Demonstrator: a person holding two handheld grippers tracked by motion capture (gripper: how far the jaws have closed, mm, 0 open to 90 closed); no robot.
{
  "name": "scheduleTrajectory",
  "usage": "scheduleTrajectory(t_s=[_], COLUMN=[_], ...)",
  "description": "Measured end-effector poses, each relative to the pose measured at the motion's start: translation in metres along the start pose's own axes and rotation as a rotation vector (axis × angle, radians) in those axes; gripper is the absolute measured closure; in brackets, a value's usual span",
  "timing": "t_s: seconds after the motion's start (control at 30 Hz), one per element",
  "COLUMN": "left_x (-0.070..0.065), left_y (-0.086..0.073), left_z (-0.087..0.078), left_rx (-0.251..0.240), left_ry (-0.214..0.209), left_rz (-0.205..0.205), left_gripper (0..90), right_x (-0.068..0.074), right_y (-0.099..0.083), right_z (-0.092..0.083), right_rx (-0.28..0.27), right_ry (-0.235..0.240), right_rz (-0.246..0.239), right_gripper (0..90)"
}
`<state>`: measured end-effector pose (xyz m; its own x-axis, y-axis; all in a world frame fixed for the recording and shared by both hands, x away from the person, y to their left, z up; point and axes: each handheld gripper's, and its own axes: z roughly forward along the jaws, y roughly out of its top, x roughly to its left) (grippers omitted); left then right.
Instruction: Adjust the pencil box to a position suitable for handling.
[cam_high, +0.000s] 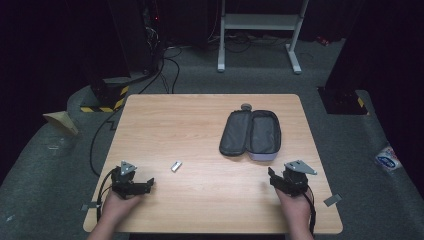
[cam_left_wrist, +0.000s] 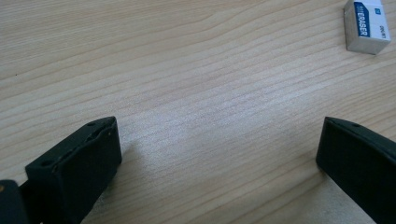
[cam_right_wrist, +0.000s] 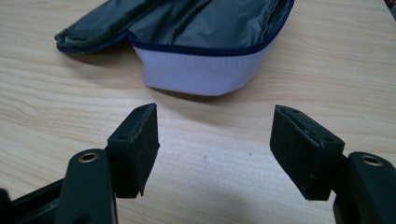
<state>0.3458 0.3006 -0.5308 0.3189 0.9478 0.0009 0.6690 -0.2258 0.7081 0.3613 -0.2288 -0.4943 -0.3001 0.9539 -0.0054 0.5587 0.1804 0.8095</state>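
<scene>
Open left hand-held gripper (cam_left_wrist: 219, 154) faces eraser (cam_left_wrist: 367, 25) (labelled "ERASER").

Jaws wide apart; eraser (cam_left_wrist: 367, 25) on table (cam_left_wrist: 196, 84).

Overhead light fell brightly on the pale wooden bench (cam_high: 200, 130) while the surrounding room lay near black; the high view was soft, both gripper views sharp, with short shadows and mild sheen.
</scene>
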Motion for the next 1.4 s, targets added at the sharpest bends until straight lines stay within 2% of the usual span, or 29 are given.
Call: scheduleTrajectory(t_s=[0.27,0.43,0.53,0.97,1.0,1.17,1.3,1.4], left_x=[0.0,0.0,0.0,-0.001,-0.001,0.0,-0.001,-0.001], left_y=[0.0,0.0,0.0,-0.001,-0.001,-0.001,-0.001,-0.001], left_z=[-0.001,-0.001,0.0,-0.001,-0.001,-0.001,-0.001,-0.001], left_rx=[0.002,0.002,0.0,-0.002,-0.002,-0.003,-0.005,-0.004], left_ry=[0.0,-0.001,-0.001,-0.003,-0.001,-0.004,-0.004,-0.004], left_rz=[0.009,0.009,0.011,0.009,0.016,0.017,0.018,0.018], left_gripper=[0.5,0.5,0.5,0.6,0.6,0.6,0.6,0.6], right_x=[-0.002,-0.006,-0.012,-0.028,-0.03,-0.032,-0.034,-0.033], right_y=[0.012,0.023,0.035,0.06,0.063,0.065,0.061,0.058], right_z=[0.0,0.005,0.011,0.033,0.039,0.047,0.057,0.059], right_rx=[-0.021,-0.033,-0.034,-0.042,-0.03,-0.026,0.014,0.025], right_ry=[-0.001,0.001,-0.009,-0.037,-0.039,-0.042,-0.041,-0.024], right_rz=[0.017,0.045,0.05,0.074,0.077,0.079,0.098,0.102], right_gripper=[33.6,35.0,36.3,41.2,42.4,48.4,52.1,60.0])
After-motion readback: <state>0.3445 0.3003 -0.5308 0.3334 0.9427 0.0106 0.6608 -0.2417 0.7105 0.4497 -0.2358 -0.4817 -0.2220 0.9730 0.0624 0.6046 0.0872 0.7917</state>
